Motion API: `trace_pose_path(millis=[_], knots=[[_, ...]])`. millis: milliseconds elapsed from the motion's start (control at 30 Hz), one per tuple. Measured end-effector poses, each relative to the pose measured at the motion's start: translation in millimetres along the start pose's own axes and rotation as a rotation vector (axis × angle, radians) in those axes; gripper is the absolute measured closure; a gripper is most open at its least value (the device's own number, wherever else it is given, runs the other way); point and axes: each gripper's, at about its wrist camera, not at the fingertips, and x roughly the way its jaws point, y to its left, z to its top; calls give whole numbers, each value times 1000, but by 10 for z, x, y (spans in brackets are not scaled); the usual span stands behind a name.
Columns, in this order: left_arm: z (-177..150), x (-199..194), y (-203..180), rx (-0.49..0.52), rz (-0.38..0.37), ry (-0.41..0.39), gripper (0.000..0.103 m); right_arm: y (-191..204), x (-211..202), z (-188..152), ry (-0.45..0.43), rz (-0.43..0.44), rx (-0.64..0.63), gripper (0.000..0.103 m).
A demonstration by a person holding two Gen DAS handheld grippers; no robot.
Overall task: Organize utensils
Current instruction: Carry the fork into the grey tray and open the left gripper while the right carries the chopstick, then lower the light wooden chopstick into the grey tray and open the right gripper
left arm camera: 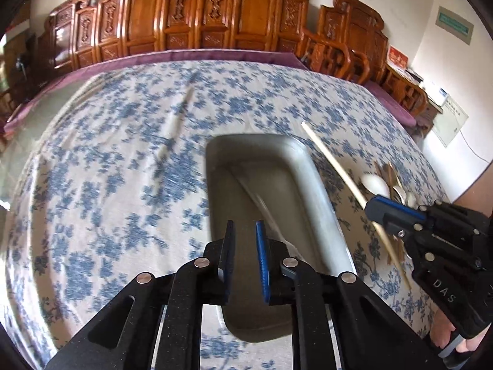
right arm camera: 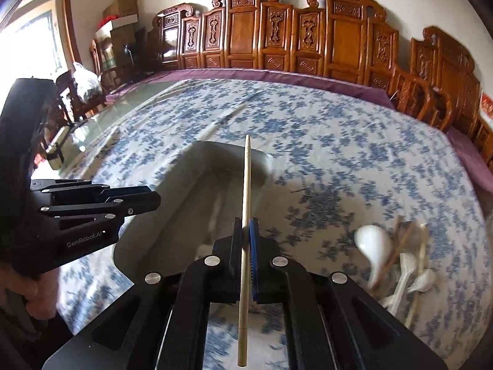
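Note:
A grey metal tray [left arm camera: 311, 178] lies on the blue-flowered tablecloth; it also shows in the right wrist view [right arm camera: 148, 240]. My left gripper [left arm camera: 245, 228] hovers over the tray's near end, open and empty. My right gripper [right arm camera: 246, 225] is shut on a wooden chopstick [right arm camera: 246, 185] and holds it above the tray's right side; the chopstick [left arm camera: 332, 160] and the right gripper [left arm camera: 377, 211] also show in the left wrist view. A pile of white spoons [right arm camera: 374, 251] and chopsticks [right arm camera: 397, 249] lies on the cloth right of the tray.
The tablecloth [left arm camera: 123, 154] covers a large table with a purple edge [left arm camera: 185, 55]. Carved wooden chairs [right arm camera: 246, 30] line the far side. The left gripper [right arm camera: 138, 199] shows at the left of the right wrist view. A glass tabletop [right arm camera: 101, 117] shows far left.

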Motion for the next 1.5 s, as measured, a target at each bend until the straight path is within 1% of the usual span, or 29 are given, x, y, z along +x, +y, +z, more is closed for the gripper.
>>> trace_pose_path(millis=[67,167,367,467,533,667,800,900,967,1000,1033,1067,1100,1233,1333,1400,1500], knots=[[17,-37,62,-10,11,-12,90,37,74,38,8,22,20,97],[32,-74,141,-25,30,-25,84,88,192,105,16,55,49,97],[64,-88,241,-45,40,-29,84,133,492,182,53,98,114,97],[71,-107,253,-51,38,-34,84,138,582,181,71,124,131,95],[75,-123,246,-51,35,-37,83,153,605,161,83,128,124,95],[61,-153,179,-39,33,-42,82,131,510,131,63,123,100,95],[42,-173,69,-30,27,-43,81,-12,230,93,22,86,56,95],[24,-200,-63,-9,17,-47,80,-215,-79,8,-2,30,15,95],[18,-226,-182,8,10,-52,80,-358,-231,-40,-11,6,3,88],[17,-238,-249,14,1,-51,80,-464,-358,-93,-18,-18,-7,82],[16,-252,-323,20,-9,-52,79,-529,-429,-130,-22,-34,-14,80],[18,-259,-385,25,-17,-53,78,-598,-497,-170,-20,-54,-23,80],[23,-269,-462,33,-25,-54,74,-697,-580,-229,-15,-79,-34,80],[20,-281,-768,73,-53,-60,71,-1029,-778,-434,9,-156,-44,80],[-16,-243,-1000,99,-79,-47,65,-1261,-857,-616,36,-185,-26,80],[-55,-192,-1161,125,-91,-33,65,-1393,-872,-725,55,-200,-9,80],[-118,-80,-1352,153,-106,-5,65,-1505,-881,-854,63,-200,16,80]])
